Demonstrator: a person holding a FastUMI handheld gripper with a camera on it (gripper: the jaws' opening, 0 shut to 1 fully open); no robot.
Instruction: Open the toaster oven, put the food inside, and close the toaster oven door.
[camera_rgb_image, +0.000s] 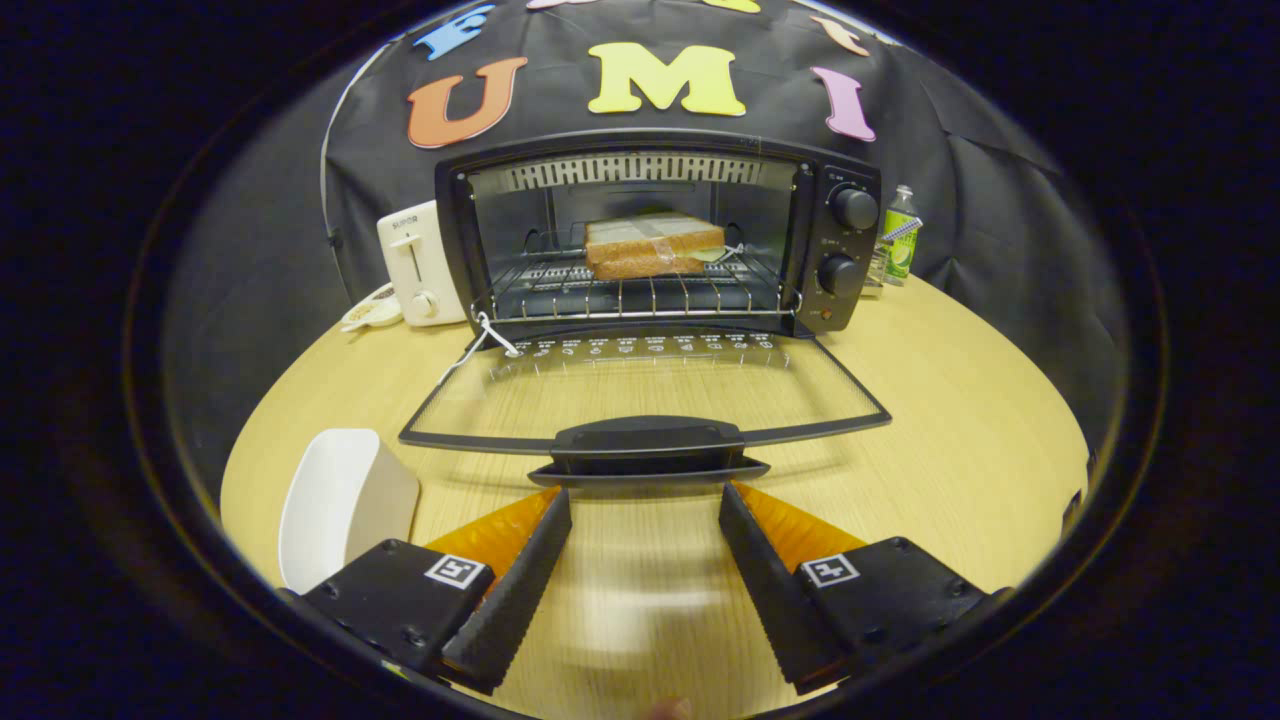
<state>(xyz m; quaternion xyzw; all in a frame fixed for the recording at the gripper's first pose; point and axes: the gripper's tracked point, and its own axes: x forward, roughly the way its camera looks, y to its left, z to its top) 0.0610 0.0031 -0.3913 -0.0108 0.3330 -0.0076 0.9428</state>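
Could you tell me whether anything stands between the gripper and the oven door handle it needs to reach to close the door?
Nothing visible does. The gripper is open, its fingers just short of the door handle on the lowered glass door, with bare table between them. The sandwich already sits on the rack inside the toaster oven.

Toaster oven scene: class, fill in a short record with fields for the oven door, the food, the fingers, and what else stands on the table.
oven door: toaster oven door folded down flat, open
food: sandwich on the rack inside
fingers: gripper open, empty, tips just short of the door handle
table items: white toaster, bottle, white dish
step left: close the door
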